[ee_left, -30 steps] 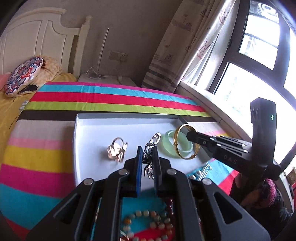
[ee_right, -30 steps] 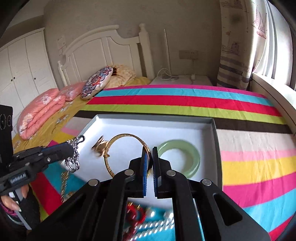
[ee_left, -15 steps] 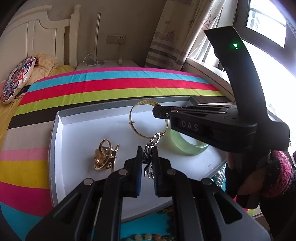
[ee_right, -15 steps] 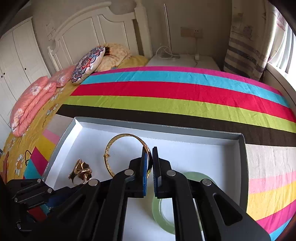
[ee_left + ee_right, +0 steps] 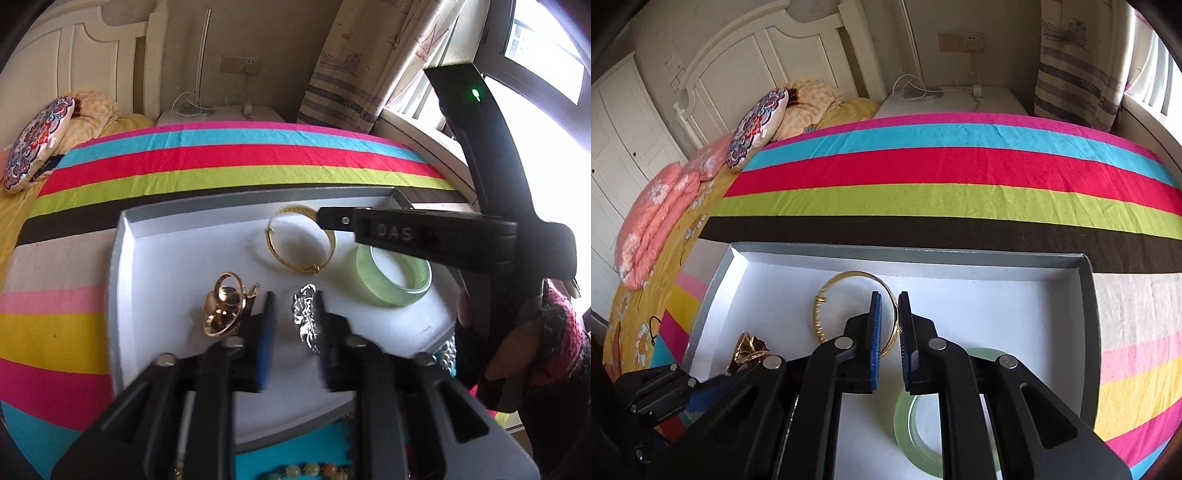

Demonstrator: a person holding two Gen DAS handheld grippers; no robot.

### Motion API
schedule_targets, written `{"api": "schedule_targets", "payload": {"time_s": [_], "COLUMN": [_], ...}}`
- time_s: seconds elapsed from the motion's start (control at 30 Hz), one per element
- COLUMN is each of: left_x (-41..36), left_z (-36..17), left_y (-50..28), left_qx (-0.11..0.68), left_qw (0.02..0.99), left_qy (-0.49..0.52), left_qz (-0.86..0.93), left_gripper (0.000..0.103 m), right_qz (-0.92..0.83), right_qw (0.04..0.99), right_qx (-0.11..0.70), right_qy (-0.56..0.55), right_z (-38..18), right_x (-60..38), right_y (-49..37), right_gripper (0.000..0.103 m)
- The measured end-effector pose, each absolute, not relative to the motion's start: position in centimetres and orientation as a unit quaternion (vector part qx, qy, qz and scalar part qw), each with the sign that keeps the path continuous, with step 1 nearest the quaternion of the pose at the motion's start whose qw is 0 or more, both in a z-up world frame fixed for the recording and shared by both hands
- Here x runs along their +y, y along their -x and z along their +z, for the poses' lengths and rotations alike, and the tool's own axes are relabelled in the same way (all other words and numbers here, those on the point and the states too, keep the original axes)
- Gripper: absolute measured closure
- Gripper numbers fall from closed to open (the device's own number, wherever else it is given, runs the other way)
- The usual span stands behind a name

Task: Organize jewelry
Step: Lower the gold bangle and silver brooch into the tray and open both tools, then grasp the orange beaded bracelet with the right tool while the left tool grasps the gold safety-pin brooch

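A white tray with a grey rim (image 5: pixel 118 258) (image 5: pixel 905 254) lies on the striped blanket. My left gripper (image 5: pixel 293 299) hovers low over its near part, and its jaws are opening. A silver chain piece (image 5: pixel 304 319) rests on the tray floor against the right pad, no longer pinched. A gold ring cluster (image 5: pixel 225 308) (image 5: pixel 748 349) lies just left of it. My right gripper (image 5: pixel 889 297) (image 5: pixel 323 218) is opening too. The gold bangle (image 5: pixel 827 306) (image 5: pixel 291 260) lies in the tray with its rim loose between the parted pads. A green jade bangle (image 5: pixel 393 284) (image 5: pixel 908 428) lies at the tray's right.
Beaded bracelets (image 5: pixel 306 470) and pearly beads (image 5: pixel 447 350) lie on the blanket in front of the tray. A hand in a red knit sleeve (image 5: pixel 550 332) holds the right gripper. Pillows (image 5: pixel 757 125), a headboard and a nightstand (image 5: pixel 953 99) are behind, with a window on the right.
Both grippers came in low over the tray. The left jaws parted and let go of the silver piece. The right jaws opened slightly, and the gold bangle now lies in the tray.
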State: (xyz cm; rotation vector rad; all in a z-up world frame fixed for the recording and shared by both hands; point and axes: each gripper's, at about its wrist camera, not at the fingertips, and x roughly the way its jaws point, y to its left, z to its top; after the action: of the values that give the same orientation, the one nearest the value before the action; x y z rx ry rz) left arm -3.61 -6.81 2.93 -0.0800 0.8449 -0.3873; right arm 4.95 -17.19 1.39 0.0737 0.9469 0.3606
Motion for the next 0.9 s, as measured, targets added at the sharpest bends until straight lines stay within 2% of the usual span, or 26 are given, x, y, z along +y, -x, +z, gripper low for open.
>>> {"api": "schedule_targets", "payload": {"time_s": [0.03,0.07,0.1,0.13,0.37,0.63,0.8,0.83,0.87,0.9], "left_x": [-6.6,-6.2,-5.8,-5.2,-0.5,4.7,6.9,7.1,7.3,7.5], "left_z": [3.2,3.5,3.9,4.3,6.1,4.5,2.2,1.9,1.6,1.5], "left_y": [4.0,4.5,5.0,5.7,10.7,14.7,15.1,15.0,14.9,14.9], "left_qx": [0.402,0.395,0.388,0.378,0.324,0.317,0.329,0.332,0.333,0.333], "left_qw": [0.895,0.899,0.904,0.909,0.933,0.939,0.927,0.925,0.923,0.921], "left_qy": [0.04,0.04,0.04,0.04,0.065,0.111,0.164,0.172,0.178,0.186], "left_qz": [-0.187,-0.183,-0.178,-0.172,-0.138,-0.08,-0.073,-0.071,-0.072,-0.074], "left_gripper": [0.052,0.036,0.032,0.027,0.008,0.006,0.006,0.006,0.006,0.006], "right_qz": [0.174,0.177,0.18,0.185,0.228,0.305,0.36,0.358,0.353,0.35], "right_qw": [0.875,0.876,0.879,0.883,0.895,0.893,0.862,0.859,0.858,0.854], "right_qx": [0.45,0.446,0.44,0.43,0.382,0.328,0.343,0.343,0.345,0.349], "right_qy": [-0.038,-0.041,-0.043,-0.044,-0.016,0.034,0.096,0.124,0.145,0.165], "right_z": [1.6,1.8,2.1,2.4,3.7,4.6,3.3,2.8,2.4,1.8], "right_x": [-17.4,-17.6,-17.8,-18.1,-18.4,-16.9,-13.7,-12.9,-12.3,-11.7], "right_y": [-4.7,-4.3,-3.9,-3.3,2.1,9.3,11.7,12.0,12.3,12.6], "right_gripper": [0.083,0.064,0.05,0.03,0.03,0.03,0.026,0.027,0.035,0.039]}}
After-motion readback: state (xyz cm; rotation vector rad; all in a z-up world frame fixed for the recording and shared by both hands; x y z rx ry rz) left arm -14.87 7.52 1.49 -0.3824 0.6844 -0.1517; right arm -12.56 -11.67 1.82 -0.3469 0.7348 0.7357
